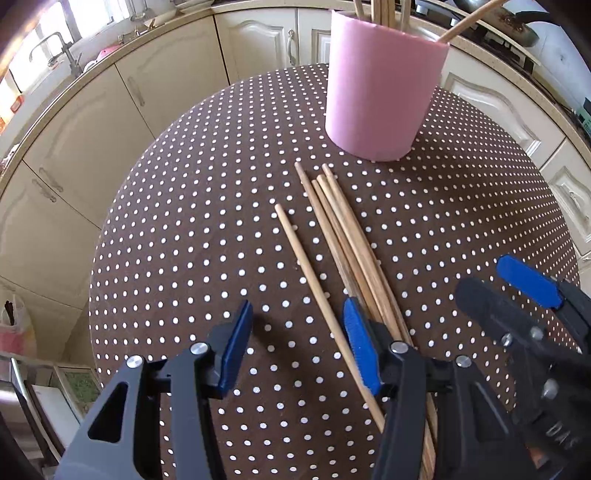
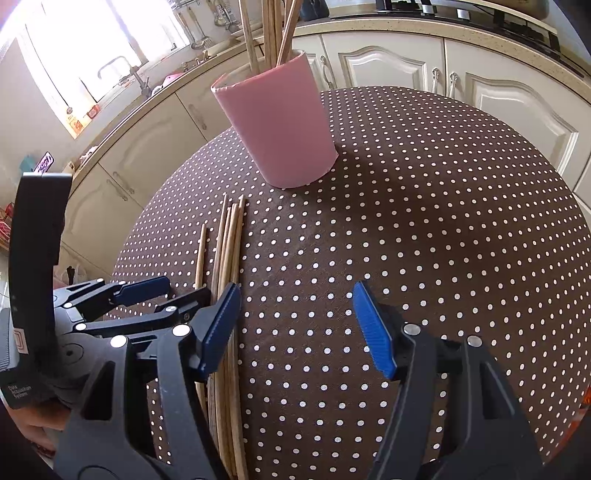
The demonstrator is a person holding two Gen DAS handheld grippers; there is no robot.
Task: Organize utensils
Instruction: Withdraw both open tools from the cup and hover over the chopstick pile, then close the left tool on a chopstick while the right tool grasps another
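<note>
Left wrist view: left gripper (image 1: 295, 343) jaws released, straddling one loose chopstick (image 1: 314, 280). Right gripper (image 2: 295, 328) jaws released over bare dotted surface (image 2: 424, 221); its view alone shows the pink holder (image 2: 277, 125) rim.

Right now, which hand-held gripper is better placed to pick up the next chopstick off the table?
Left. The left hand-held gripper stands open with the single chopstick running between its fingers. The right hand-held gripper is open over bare tablecloth, with the bundle of chopsticks off to its side.

It was a home kitchen: cream panelled cabinets (image 2: 384, 70) ran under a speckled counter (image 1: 92, 79), with a sink tap (image 2: 122, 70) by a bright window (image 2: 85, 40), and a stove (image 1: 513, 26) beyond.
</note>
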